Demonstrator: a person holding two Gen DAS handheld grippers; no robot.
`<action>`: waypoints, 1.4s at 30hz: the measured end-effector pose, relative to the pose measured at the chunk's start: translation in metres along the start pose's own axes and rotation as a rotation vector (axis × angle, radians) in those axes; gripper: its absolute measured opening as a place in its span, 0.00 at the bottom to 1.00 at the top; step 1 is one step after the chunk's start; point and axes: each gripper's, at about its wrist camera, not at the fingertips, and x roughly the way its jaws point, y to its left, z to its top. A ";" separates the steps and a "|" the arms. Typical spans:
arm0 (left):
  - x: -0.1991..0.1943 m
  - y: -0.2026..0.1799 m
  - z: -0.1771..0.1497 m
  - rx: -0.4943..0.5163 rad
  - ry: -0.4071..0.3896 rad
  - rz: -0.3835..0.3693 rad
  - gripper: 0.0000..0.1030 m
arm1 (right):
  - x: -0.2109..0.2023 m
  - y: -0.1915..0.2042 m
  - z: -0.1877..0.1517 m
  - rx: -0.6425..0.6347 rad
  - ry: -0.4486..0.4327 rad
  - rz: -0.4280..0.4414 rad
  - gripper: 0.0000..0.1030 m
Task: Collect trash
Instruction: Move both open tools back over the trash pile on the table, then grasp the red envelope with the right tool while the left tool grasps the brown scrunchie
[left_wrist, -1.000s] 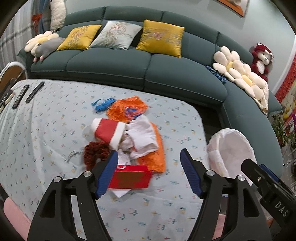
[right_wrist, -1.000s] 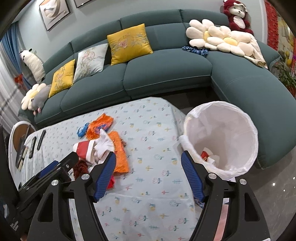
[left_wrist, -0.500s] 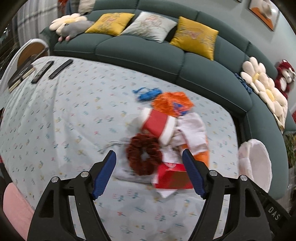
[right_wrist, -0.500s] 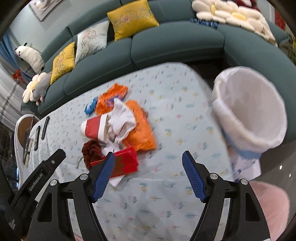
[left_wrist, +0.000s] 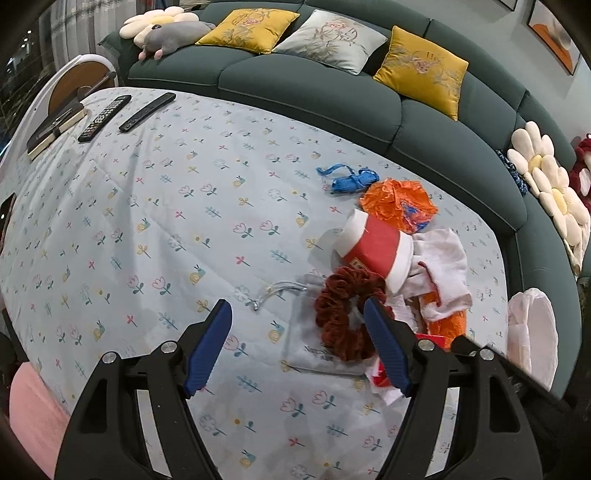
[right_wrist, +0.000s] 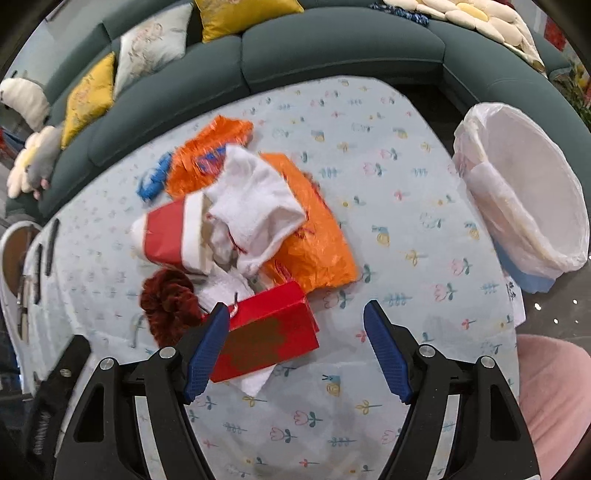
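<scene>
I have both grippers over the table (left_wrist: 155, 229), which is covered by a pale blue flowered cloth, and neither one holds anything. The left gripper (left_wrist: 297, 347) stands wide apart above a clear drawstring pouch (left_wrist: 306, 332); its right finger crosses in front of the dark red scrunchie (left_wrist: 341, 314), but I cannot tell if it touches. The right gripper (right_wrist: 295, 350) is likewise spread, with its left finger in front of the red box (right_wrist: 269, 332) and its right finger over bare cloth. The trash sits in one heap: a red and white paper cup (left_wrist: 376, 251) on its side, white cloth (right_wrist: 255, 206) draped over an orange plastic bag (right_wrist: 317, 243), a crumpled orange wrapper (left_wrist: 399, 205) behind, and a blue ribbon (left_wrist: 349, 179) just beside that. The bin with its white liner (right_wrist: 524, 192) stands off the table's edge, well apart from the heap. Two remotes (left_wrist: 125, 114) lie at the far corner near the green sofa (left_wrist: 332, 85).
</scene>
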 end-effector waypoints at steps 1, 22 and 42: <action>0.001 0.001 0.001 0.001 0.001 0.000 0.68 | 0.003 0.001 -0.003 -0.003 0.011 -0.008 0.69; 0.013 0.007 -0.026 -0.001 0.067 0.012 0.70 | -0.018 -0.013 -0.056 -0.138 0.047 0.213 0.70; 0.012 -0.005 -0.034 0.055 0.075 0.001 0.81 | -0.006 0.004 -0.081 -0.344 0.075 0.257 0.03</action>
